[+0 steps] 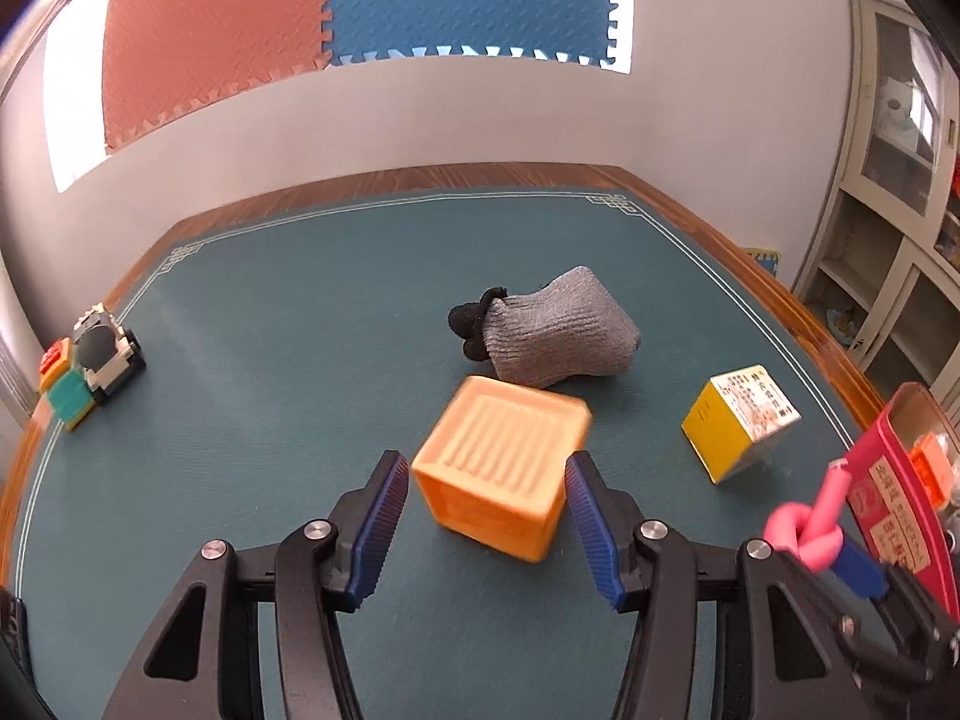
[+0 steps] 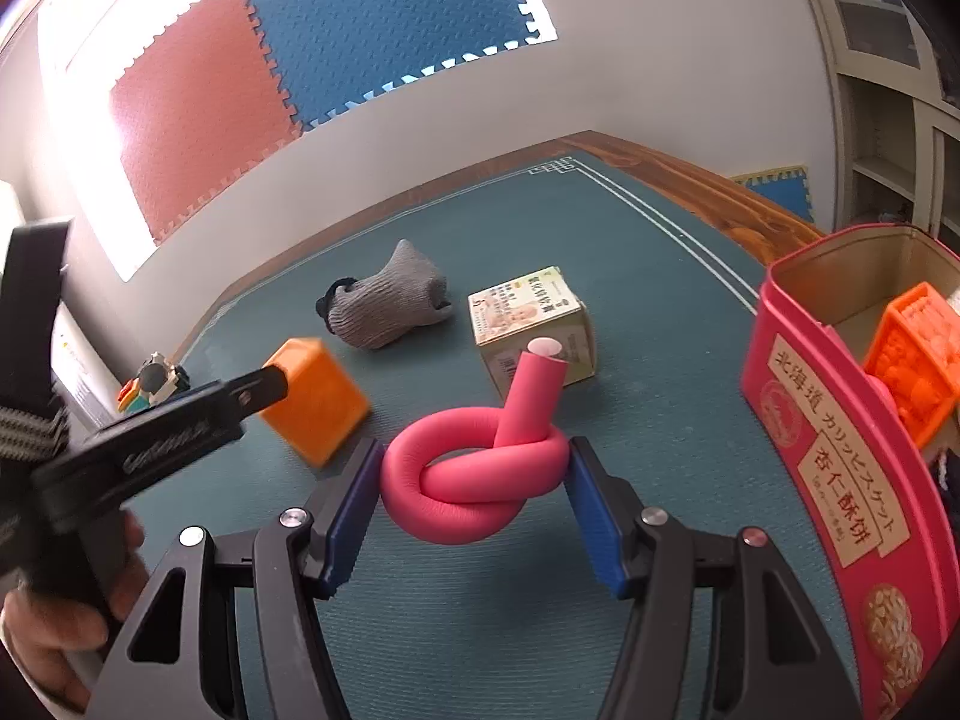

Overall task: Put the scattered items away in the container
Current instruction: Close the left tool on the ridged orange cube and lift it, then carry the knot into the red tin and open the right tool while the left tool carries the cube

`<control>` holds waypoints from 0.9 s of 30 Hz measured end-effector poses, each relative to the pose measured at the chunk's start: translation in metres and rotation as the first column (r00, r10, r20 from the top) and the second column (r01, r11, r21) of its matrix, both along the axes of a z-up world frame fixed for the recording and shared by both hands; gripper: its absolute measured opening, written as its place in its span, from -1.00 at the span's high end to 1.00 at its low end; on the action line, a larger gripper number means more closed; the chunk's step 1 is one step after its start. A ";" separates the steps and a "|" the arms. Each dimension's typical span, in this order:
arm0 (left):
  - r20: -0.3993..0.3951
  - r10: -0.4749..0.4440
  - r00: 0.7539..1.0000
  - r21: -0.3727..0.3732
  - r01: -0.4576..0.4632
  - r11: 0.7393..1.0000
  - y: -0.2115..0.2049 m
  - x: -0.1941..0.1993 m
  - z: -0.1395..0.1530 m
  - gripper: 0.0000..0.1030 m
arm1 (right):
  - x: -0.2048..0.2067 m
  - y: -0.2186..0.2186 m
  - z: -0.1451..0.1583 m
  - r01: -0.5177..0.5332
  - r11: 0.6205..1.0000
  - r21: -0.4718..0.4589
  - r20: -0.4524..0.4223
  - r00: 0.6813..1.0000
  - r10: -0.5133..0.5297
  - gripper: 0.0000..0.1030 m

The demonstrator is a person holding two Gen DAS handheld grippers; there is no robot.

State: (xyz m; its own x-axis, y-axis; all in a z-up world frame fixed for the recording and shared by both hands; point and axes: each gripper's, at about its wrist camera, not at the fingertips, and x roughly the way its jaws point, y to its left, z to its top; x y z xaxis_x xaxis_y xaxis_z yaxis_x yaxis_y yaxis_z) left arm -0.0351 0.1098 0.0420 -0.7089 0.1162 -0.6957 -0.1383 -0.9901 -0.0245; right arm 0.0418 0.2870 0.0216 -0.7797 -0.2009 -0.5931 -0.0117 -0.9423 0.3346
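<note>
L wrist view:
L gripper (image 1: 487,534): fingers spread wide, one each side of the orange block (image 1: 501,468); small gaps both sides, no contact seen.
Orange block: on the bench (image 1: 270,312), tilted, ribbed face up, dead ahead betw the fingers, w/ a corner toward the camera. Blurred, so exact pose unclear.
Grey sock bundle (image 1: 549,330): just behind the block, mid bench.
Yellow carton (image 1: 741,429): R of the block, toward the bench's R edge.
Toy blocks cluster (image 1: 90,369): at the L edge, well apart.
Red tin (image 1: 900,480): at the R edge, open top; pink knot (image 1: 813,525) beside it.

R wrist view:
R gripper (image 2: 474,501): fingers partway in, clamped on the pink foam knot (image 2: 474,483), both pads touching it.
Knot: lifted off the bench it seems, free end pointing up & away.
Tin (image 2: 840,438): container, to the R of the fingers & near; orange toy (image 2: 921,372) already inside.
Key relation: tin opening lies R & above the knot, so the R hand is nearer; likely a short swing R & over the rim.
L gripper (image 2: 264,387): seen at L, by the orange block (image 2: 318,399).
</note>
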 end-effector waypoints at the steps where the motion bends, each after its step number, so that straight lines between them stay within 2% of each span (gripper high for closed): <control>1: 0.001 -0.001 1.000 0.004 0.001 1.000 -0.001 0.000 0.000 -0.10 | 0.000 0.000 0.000 0.006 1.000 0.001 0.000 1.000 -0.006 -0.26; 6: 0.024 -0.013 1.000 0.034 0.013 0.999 -0.008 0.001 -0.003 -0.12 | 0.000 0.001 0.000 0.018 1.000 0.013 0.003 1.000 -0.018 -0.26; 9: 0.025 -0.018 1.000 0.028 0.018 0.999 -0.008 0.006 -0.005 -0.36 | 0.000 0.001 0.000 0.022 1.000 0.016 0.004 1.000 -0.022 -0.27; 10: 0.023 -0.022 0.999 0.026 0.021 0.999 -0.007 0.008 -0.006 -0.37 | 0.000 0.001 0.000 0.021 1.000 0.017 0.005 1.000 -0.021 -0.27; 19: 0.003 -0.079 0.997 -0.051 0.079 0.996 0.003 -0.005 -0.013 -0.37 | -0.001 0.002 -0.001 0.015 1.000 0.011 0.012 1.000 -0.015 -0.27; 21: 0.007 -0.090 0.996 -0.044 0.091 0.995 0.002 -0.005 -0.015 -0.35 | -0.001 0.002 -0.001 0.014 1.000 0.008 0.014 1.000 -0.014 -0.27; 23: 0.010 -0.095 0.995 -0.035 0.096 0.995 0.001 -0.005 -0.017 -0.19 | -0.001 0.002 -0.001 0.013 1.000 0.007 0.015 1.000 -0.013 -0.27; 27: 0.005 -0.090 0.996 -0.003 0.090 0.996 -0.004 -0.003 -0.017 -0.16 | -0.001 0.000 -0.001 0.016 1.000 0.006 0.012 1.000 -0.016 -0.27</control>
State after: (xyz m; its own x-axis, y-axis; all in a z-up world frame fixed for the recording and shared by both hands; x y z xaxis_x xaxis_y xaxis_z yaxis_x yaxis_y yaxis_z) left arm -0.0380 0.1057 0.0253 -0.6922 0.1775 -0.6995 -0.2270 -0.9736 -0.0224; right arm 0.0410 0.2874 0.0211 -0.7757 -0.1848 -0.6035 -0.0306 -0.9440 0.3284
